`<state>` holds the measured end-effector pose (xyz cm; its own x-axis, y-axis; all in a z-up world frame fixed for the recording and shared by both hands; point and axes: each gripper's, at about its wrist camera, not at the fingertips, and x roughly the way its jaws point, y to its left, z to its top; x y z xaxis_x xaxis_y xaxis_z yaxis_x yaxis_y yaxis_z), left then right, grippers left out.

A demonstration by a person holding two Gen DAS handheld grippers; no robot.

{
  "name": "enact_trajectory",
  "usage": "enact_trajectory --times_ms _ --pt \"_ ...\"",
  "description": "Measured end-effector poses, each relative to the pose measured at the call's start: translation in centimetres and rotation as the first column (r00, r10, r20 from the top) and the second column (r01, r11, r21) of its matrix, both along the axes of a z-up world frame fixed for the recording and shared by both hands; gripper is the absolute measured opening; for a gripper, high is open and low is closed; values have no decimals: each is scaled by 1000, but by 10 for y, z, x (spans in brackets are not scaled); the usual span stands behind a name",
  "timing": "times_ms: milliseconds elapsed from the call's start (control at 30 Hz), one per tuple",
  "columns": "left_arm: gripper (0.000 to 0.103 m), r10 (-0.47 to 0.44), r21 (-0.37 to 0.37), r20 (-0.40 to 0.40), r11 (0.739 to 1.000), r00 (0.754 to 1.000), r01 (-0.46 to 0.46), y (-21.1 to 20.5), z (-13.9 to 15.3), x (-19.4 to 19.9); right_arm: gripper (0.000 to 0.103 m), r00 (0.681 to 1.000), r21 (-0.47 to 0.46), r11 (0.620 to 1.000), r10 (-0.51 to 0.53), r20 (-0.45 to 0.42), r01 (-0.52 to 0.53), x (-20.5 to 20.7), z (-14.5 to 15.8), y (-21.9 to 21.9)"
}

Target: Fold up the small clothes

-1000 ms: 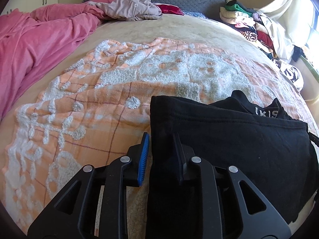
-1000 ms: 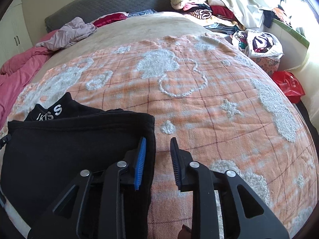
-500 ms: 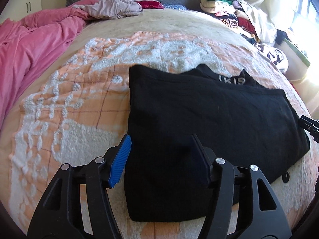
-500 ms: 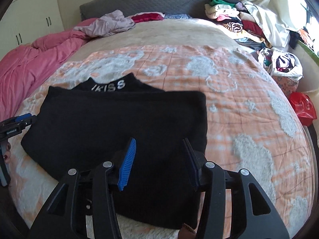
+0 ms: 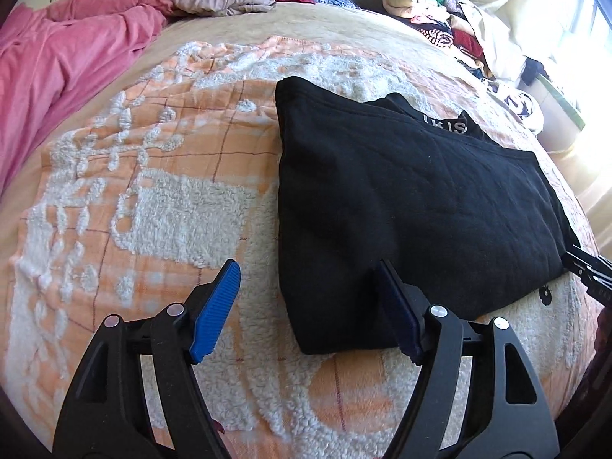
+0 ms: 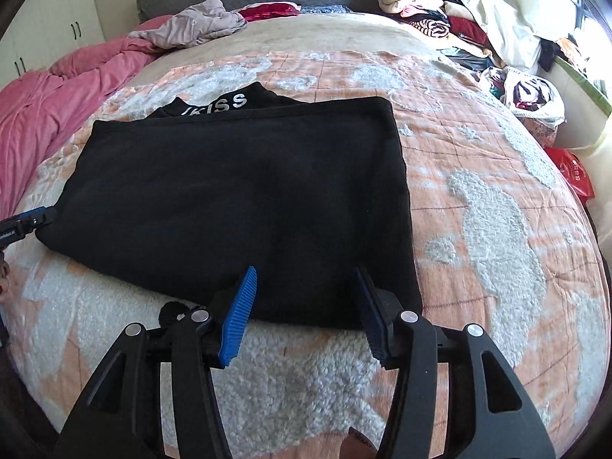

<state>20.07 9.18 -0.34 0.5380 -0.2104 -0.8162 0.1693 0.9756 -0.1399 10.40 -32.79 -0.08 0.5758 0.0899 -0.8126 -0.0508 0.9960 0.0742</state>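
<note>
Both claws just let go: your left claw (image 5: 310, 310) and right claw (image 6: 304, 311) are opening, empty. Black garment (image 6: 237, 199) now lies folded flat on the bed blanket (image 6: 497, 229); fold done.

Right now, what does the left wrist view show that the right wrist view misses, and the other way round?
Only the left wrist view shows the left claw up close, its jaws opening over the near corner of the black garment. Only the right wrist view shows the red bag, the white cupboard doors and the full lettering on the garment. Both show the garment folded flat on the orange blanket and the pink quilt.
</note>
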Motion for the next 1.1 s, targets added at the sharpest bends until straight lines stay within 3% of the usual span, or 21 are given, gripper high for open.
enact_trajectory --times_ms 33,167,233,500,567,767,800,867,1100 --pt "65 -3 -5 -4 1000 1000 3 1 1 0 63 1000 6 1000 1 8 -1 -3 3 3" --pt "69 1 3 -5 1000 1000 -1 7 5 0 66 999 7 999 32 39 -32 -13 13 24" --pt "71 6 -6 -3 1000 1000 -6 11 8 -1 79 996 6 998 69 58 -69 -15 19 39" --pt "71 49 -3 2 999 999 -49 28 12 3 85 966 -64 970 238 105 -233 -14 30 119" --pt "81 62 -8 -3 998 998 -63 33 12 5 85 954 -98 959 278 115 -267 -12 30 139" --pt "85 100 -19 0 995 995 -100 47 14 10 85 917 -162 917 384 109 -365 -6 22 194" --pt "87 108 -19 -1 994 994 -108 49 14 10 91 911 -172 911 397 111 -375 -5 20 201" --pt "93 127 -18 0 992 992 -127 53 13 12 92 899 -188 897 424 108 -400 -4 16 214" --pt "93 195 -7 -9 981 981 -195 68 8 20 92 869 -288 844 490 74 -452 6 -3 257"
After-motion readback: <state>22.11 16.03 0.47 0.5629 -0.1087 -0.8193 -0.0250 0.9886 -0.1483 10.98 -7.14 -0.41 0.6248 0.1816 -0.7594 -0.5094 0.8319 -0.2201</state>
